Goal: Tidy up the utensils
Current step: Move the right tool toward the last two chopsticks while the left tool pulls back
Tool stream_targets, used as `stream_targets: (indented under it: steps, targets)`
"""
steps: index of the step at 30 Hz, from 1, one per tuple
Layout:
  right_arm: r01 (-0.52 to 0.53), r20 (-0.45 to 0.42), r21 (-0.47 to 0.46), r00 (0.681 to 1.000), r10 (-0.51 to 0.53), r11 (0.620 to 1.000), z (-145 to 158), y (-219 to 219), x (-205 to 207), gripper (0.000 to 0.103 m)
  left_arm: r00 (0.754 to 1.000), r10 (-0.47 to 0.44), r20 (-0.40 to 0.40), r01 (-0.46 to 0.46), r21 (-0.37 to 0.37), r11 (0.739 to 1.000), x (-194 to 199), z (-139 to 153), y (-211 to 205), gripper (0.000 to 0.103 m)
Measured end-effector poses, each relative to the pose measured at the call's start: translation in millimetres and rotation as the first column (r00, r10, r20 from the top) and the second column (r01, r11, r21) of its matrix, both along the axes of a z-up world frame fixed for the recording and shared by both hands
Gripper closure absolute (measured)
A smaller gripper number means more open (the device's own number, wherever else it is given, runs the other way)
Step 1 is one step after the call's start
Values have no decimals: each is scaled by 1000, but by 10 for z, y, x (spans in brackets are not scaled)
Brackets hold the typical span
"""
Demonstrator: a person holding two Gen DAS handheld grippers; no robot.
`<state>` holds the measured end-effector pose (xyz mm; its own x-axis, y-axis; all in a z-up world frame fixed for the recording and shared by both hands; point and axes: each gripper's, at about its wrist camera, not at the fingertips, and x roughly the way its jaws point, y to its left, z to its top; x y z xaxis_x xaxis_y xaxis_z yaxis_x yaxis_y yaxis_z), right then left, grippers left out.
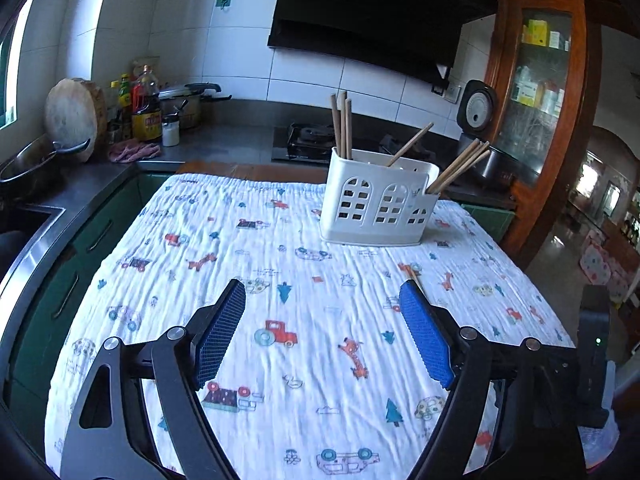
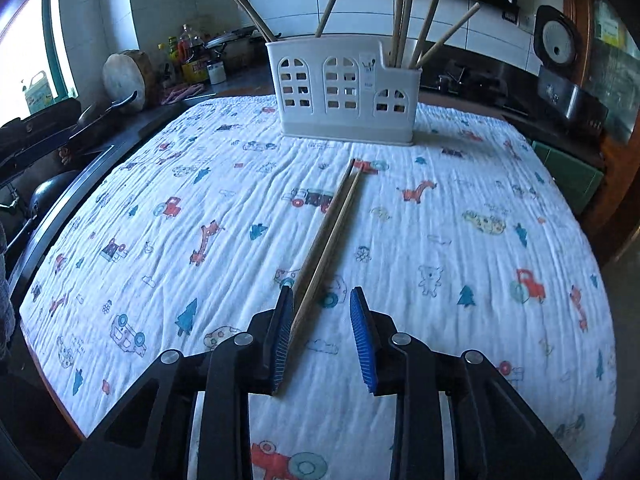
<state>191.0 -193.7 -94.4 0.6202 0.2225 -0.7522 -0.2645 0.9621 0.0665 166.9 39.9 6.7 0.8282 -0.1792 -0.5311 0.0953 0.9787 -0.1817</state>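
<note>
1. White muslin cloth (image 1: 248,272) printed with trucks, giraffes and trees covers the desk (image 1: 224,168); bare wood edge shows at the far side.
2. Left hand-held gripper (image 1: 322,300): jaws spread wide, nothing between the blue pads (image 1: 218,340), just cloth below. It hangs over the near-left part of the desk.
3. Loose chopsticks (image 2: 328,240): a pair lying flat on the cloth, centre of the desk, running from near toward the far side, tips a little short of the holder. In the left wrist view only a short end (image 1: 412,276) shows just past the right pad.
4. White plastic utensil holder (image 2: 344,92) with arched window cut-outs stands upright at the far side of the desk, right of centre in the left wrist view. Several wooden chopsticks (image 2: 404,16) already stand in it, leaning at different angles, spread over its compartments.
5. Right hand-held gripper (image 2: 322,304): jaws part-way open, straddling the near end of the loose pair. The sticks lie against the left pad (image 2: 280,340); the right pad is clear of them, so no grip.
6. Background, far: dark counter with oil bottles (image 1: 146,108), a round wooden block (image 1: 72,116), a rice cooker (image 1: 476,108) at far right.
</note>
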Motion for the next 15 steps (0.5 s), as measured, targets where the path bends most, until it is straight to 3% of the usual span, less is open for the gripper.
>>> stream_targets:
  steps: [15]
  targets:
    - [79, -93, 70, 993, -72, 994, -233, 76, 113, 92, 998, 48, -33, -49, -14, 999, -142, -243, 254, 24]
